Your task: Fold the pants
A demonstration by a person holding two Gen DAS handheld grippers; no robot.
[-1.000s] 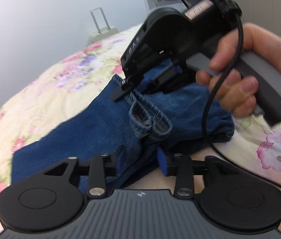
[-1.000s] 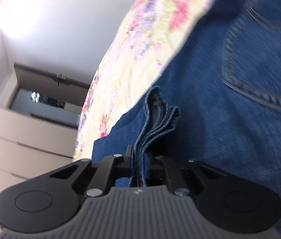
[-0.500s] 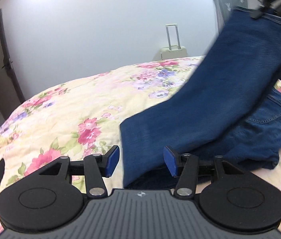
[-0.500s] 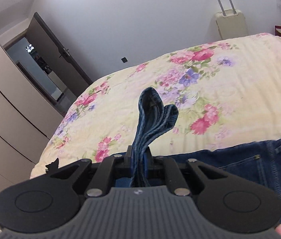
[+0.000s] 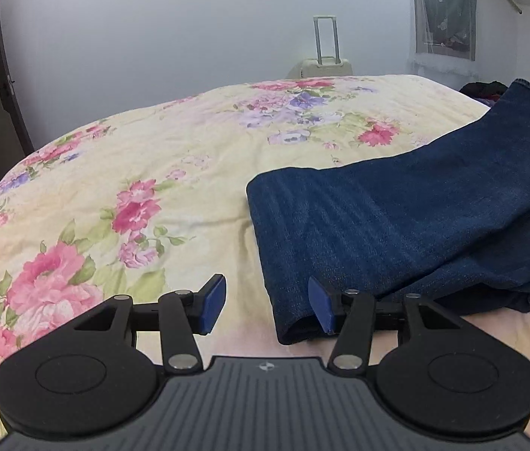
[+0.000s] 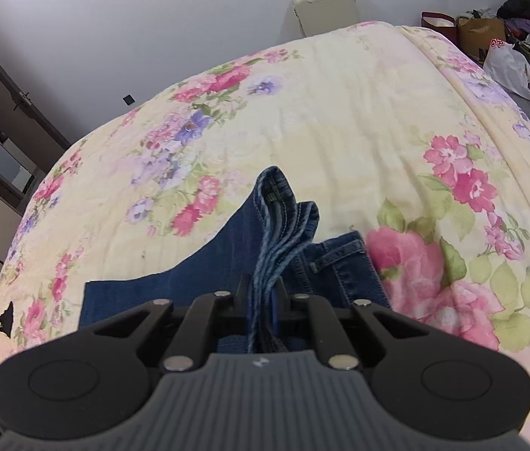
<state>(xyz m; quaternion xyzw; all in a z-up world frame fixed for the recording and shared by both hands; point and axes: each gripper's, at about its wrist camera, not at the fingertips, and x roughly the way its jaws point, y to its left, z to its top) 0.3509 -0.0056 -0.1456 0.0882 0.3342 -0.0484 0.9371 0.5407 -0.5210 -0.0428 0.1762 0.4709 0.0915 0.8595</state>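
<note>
Folding denim pants [image 5: 408, 225] on a floral bed [image 5: 144, 173]: the right gripper [image 6: 263, 300] has its jaws clamped on the bunched hems, lifted above the waistband. The left gripper [image 5: 267, 304], jaws wide and empty, sits at the fold edge; the long axis runs away rightward. No legible writing.

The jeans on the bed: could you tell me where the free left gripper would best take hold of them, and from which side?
Probably the folded edge of the jeans nearest the left gripper, approached low from the bedspread side. There the fold forms a thick, rounded edge lying flat, partly between the open jaws. The right gripper already pinches the bunched hems, lifted off the bed.
</note>
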